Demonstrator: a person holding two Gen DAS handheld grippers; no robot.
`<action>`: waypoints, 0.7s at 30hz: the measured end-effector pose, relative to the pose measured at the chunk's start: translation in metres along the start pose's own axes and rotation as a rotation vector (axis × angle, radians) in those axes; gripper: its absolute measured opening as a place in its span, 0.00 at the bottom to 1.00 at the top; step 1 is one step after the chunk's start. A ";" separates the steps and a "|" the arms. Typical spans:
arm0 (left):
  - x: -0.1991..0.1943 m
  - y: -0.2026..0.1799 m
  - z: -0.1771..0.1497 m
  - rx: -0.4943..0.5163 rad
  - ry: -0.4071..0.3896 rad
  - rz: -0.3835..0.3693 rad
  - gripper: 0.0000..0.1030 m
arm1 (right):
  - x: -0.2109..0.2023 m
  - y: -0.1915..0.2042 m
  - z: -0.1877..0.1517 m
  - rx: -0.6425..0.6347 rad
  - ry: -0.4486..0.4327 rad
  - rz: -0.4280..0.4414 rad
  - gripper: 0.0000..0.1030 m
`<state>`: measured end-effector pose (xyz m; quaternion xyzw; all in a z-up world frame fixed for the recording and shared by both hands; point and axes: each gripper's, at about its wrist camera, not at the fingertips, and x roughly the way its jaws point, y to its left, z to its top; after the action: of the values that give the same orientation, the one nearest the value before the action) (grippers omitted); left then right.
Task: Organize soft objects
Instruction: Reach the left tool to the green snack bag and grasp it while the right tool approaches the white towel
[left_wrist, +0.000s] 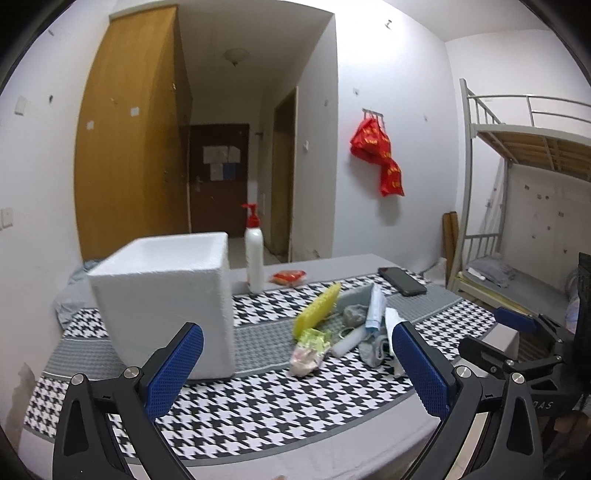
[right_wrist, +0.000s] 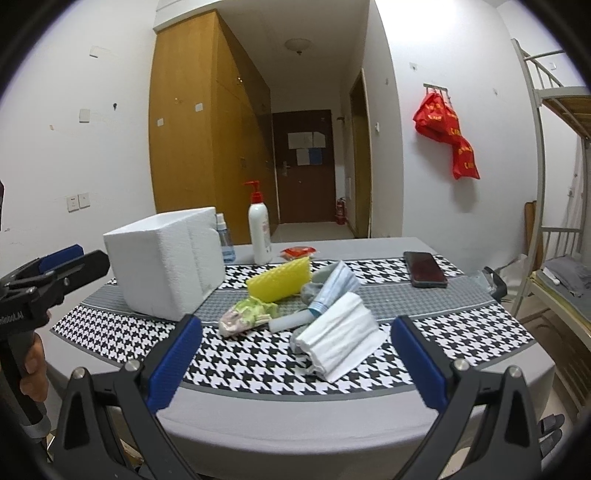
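A heap of soft things lies mid-table: a yellow sponge (right_wrist: 280, 282), a green and pink cloth (right_wrist: 247, 315), a grey sock (right_wrist: 309, 291), a blue face mask (right_wrist: 336, 286), a white foam roll (right_wrist: 290, 320) and a folded white cloth (right_wrist: 338, 341). Left of the heap stands an open white foam box (right_wrist: 166, 266). My right gripper (right_wrist: 295, 324) is open, just short of the folded cloth. My left gripper (left_wrist: 295, 330) is open too, above the near table edge, between the foam box (left_wrist: 166, 295) and the heap with the sponge (left_wrist: 317, 308). Neither holds anything.
A white pump bottle (right_wrist: 259, 236), a small spray bottle (right_wrist: 223, 240) and a red packet (right_wrist: 298, 252) stand at the table's far side, a black phone (right_wrist: 424, 273) at the far right. The houndstooth tablecloth (right_wrist: 280, 373) covers the table. A bunk bed (left_wrist: 517, 206) stands on the right.
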<state>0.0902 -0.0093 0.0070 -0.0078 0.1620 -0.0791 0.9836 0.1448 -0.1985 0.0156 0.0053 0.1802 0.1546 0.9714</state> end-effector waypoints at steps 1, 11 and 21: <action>0.002 0.000 0.001 -0.003 0.003 0.002 0.99 | 0.001 -0.001 0.000 0.000 0.001 0.003 1.00; 0.037 -0.010 0.005 0.011 0.059 0.010 0.99 | 0.025 -0.016 0.002 0.002 0.045 0.026 1.00; 0.070 -0.014 0.004 0.031 0.133 -0.024 0.99 | 0.048 -0.028 -0.002 0.026 0.089 0.012 1.00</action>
<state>0.1543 -0.0341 -0.0111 0.0108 0.2259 -0.0940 0.9695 0.1951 -0.2112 -0.0043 0.0120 0.2252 0.1581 0.9613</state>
